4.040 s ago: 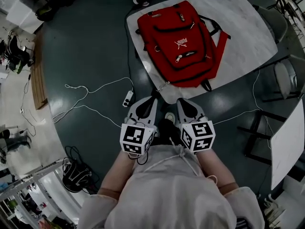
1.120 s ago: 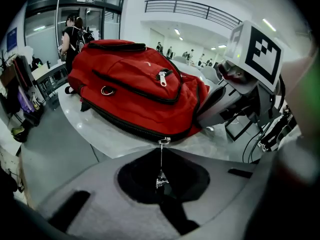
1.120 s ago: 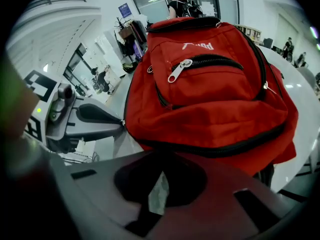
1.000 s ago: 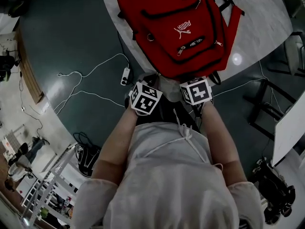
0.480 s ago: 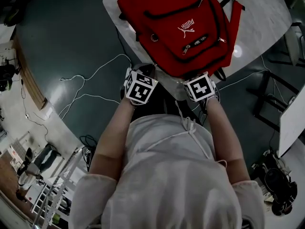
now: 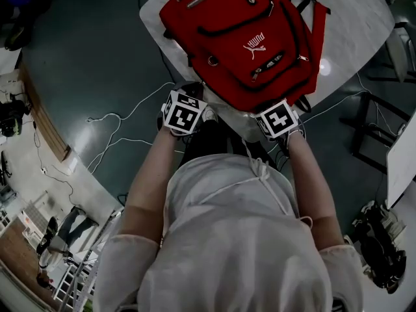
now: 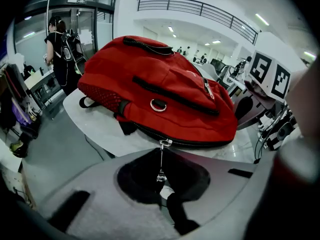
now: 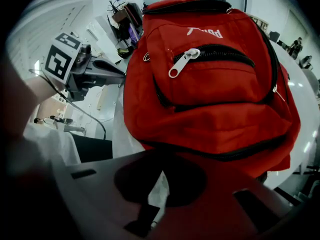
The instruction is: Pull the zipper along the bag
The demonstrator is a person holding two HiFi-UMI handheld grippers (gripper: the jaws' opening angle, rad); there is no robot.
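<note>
A red backpack point(image 6: 240, 38) lies flat on a white table point(image 6: 351, 25), its bottom edge at the near table edge. A black zipper point(image 7: 192, 143) runs along that edge. Its slider carries a thin metal pull point(image 7: 161, 161) that hangs down over the table edge. My left gripper point(image 7: 161, 150) is shut, its tips just before that slider; I cannot tell if they touch it. The right gripper point(image 8: 159, 156) is shut and empty, close under the bag's bottom edge point(image 8: 225, 154). A silver pull point(image 8: 180, 64) sits on the front pocket. The left gripper's marker cube point(image 6: 181, 114) and the right's point(image 6: 277, 119) sit near the table edge.
White cables point(image 6: 110, 132) trail over the dark floor at the left. Chair frames point(image 6: 383, 142) stand to the right of the table. A person point(image 7: 57, 39) stands far behind the bag in the left gripper view. My own body fills the lower head view.
Both grippers have moved from in front of my body up to the table's near edge. The left one went further left and forward. Both stayed shut.
</note>
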